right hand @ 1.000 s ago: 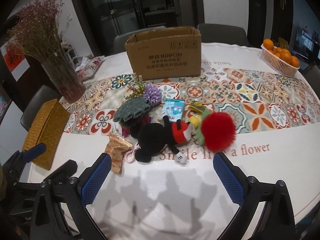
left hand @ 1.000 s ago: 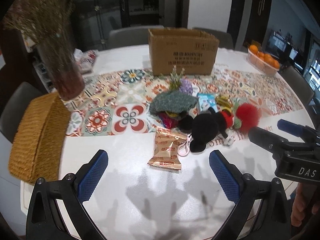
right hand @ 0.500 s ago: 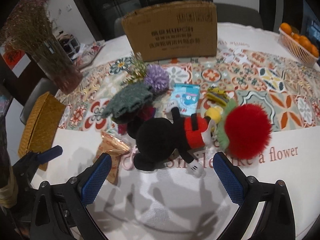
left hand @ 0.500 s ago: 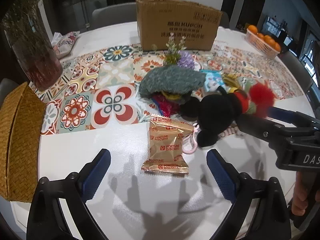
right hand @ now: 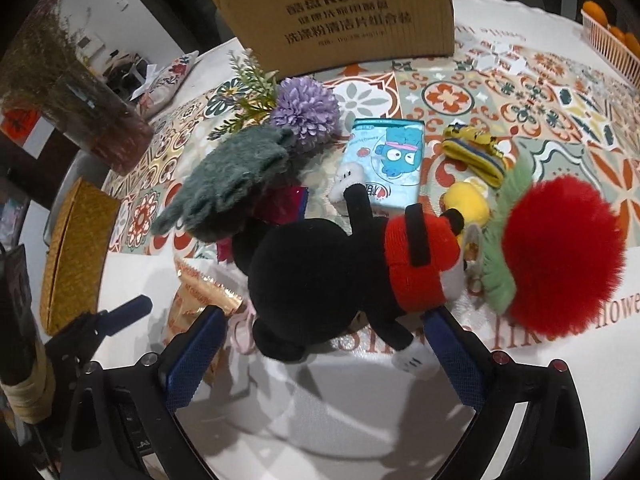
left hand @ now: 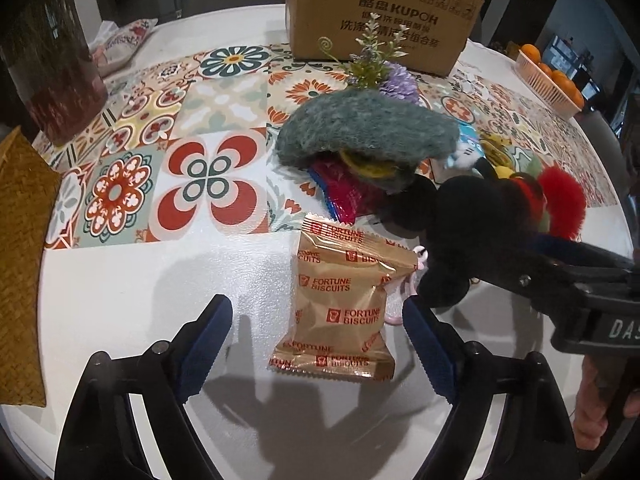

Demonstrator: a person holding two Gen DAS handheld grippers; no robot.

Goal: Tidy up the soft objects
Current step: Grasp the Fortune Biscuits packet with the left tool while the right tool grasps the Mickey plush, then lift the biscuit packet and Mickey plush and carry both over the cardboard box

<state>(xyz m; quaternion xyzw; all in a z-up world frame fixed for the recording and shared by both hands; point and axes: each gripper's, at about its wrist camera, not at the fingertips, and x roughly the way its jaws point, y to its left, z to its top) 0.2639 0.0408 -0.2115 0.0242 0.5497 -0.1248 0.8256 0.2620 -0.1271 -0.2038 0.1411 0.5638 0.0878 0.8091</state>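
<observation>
- The black mouse toy (right hand: 320,268) lies on the worktop (right hand: 360,420) between the right gripper (right hand: 320,356)'s wide-open, empty jaws, seemingly lined up for grasping.
- The left gripper (left hand: 316,344), also open and empty, straddles the biscuit packet (left hand: 340,304).
- The cardboard box (right hand: 340,12) ahead is probably the destination.

Bare white table (left hand: 132,300) lies open on the near side of the mouse doll (right hand: 320,272). Touching the doll, a biscuit packet (left hand: 340,304) crowds its left, a grey knit hat (right hand: 228,184) its far left, a red pompom (right hand: 560,256) its right. Beyond stands a cardboard box (right hand: 340,16).
</observation>
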